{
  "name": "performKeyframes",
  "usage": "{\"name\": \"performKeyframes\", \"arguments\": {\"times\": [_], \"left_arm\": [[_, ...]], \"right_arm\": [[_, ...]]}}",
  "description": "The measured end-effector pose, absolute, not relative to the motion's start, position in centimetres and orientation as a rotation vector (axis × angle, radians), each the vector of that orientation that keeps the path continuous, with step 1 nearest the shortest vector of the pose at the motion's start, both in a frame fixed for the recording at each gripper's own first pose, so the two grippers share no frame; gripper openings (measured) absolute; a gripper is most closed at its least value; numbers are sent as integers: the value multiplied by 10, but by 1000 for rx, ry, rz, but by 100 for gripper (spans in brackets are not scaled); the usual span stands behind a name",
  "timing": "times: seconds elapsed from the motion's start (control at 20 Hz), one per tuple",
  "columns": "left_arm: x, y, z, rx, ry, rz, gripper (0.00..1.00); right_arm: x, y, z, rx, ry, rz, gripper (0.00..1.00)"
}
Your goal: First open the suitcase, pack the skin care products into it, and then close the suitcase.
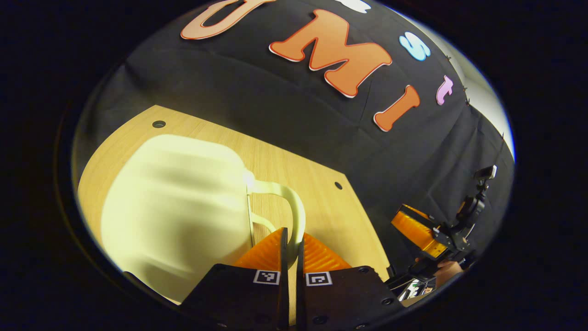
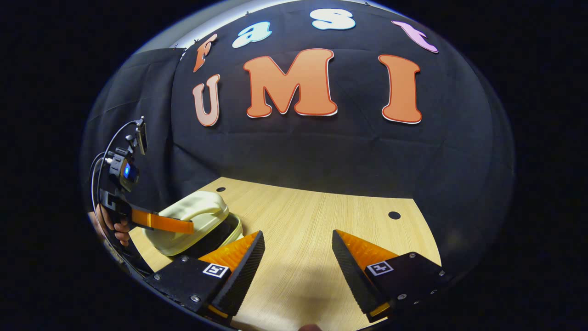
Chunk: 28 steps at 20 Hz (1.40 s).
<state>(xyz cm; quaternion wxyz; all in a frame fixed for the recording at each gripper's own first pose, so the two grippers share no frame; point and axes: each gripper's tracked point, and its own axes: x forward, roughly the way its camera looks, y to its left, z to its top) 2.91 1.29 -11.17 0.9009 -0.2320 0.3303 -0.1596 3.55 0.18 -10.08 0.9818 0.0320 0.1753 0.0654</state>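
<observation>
A pale cream hard-shell suitcase (image 1: 174, 207) lies on the wooden table (image 1: 294, 161) and looks blurred in the left gripper view. Its curved handle (image 1: 297, 209) runs down between the fingers of my left gripper (image 1: 291, 241), which is shut on it. In the right gripper view the suitcase (image 2: 193, 214) sits at the table's left end with its lid raised a little, a dark gap showing under it. There my left gripper (image 2: 183, 226) reaches over the lid. My right gripper (image 2: 298, 243) hovers open over bare table (image 2: 312, 220), to the right of the suitcase.
A hand (image 2: 117, 227) holds the left gripper at the table's left edge. In the left gripper view the right gripper (image 1: 415, 227) and its hand (image 1: 448, 271) stand off the table's right corner. Small round holes (image 2: 394, 214) mark the tabletop. Black cloth closes the back.
</observation>
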Motion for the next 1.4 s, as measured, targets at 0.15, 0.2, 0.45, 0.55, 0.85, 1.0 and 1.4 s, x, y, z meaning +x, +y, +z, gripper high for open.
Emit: {"name": "performKeyframes", "arguments": {"times": [0.15, 0.2, 0.45, 0.55, 0.85, 1.0, 1.4], "left_arm": [[31, 5, -132, -418, 723, -278, 6], [30, 0, -140, -388, 734, -259, 6], [27, -21, -174, -208, 817, -225, 21], [22, -51, -168, -235, 814, -282, 40], [23, -68, -96, -169, 605, -276, 80], [36, -63, -38, -128, 432, -222, 93], [44, -54, 47, -114, 121, -105, 97]], "right_arm": [[30, -2, -106, 56, 360, 148, 94], [29, -3, -106, 56, 360, 158, 94], [21, -9, -110, 54, 356, 180, 94], [18, -12, -108, 57, 347, 182, 94], [18, -22, -84, 68, 262, 153, 94], [19, -22, -67, 47, 202, 143, 94], [14, -9, -24, -10, 60, 162, 93]]}}
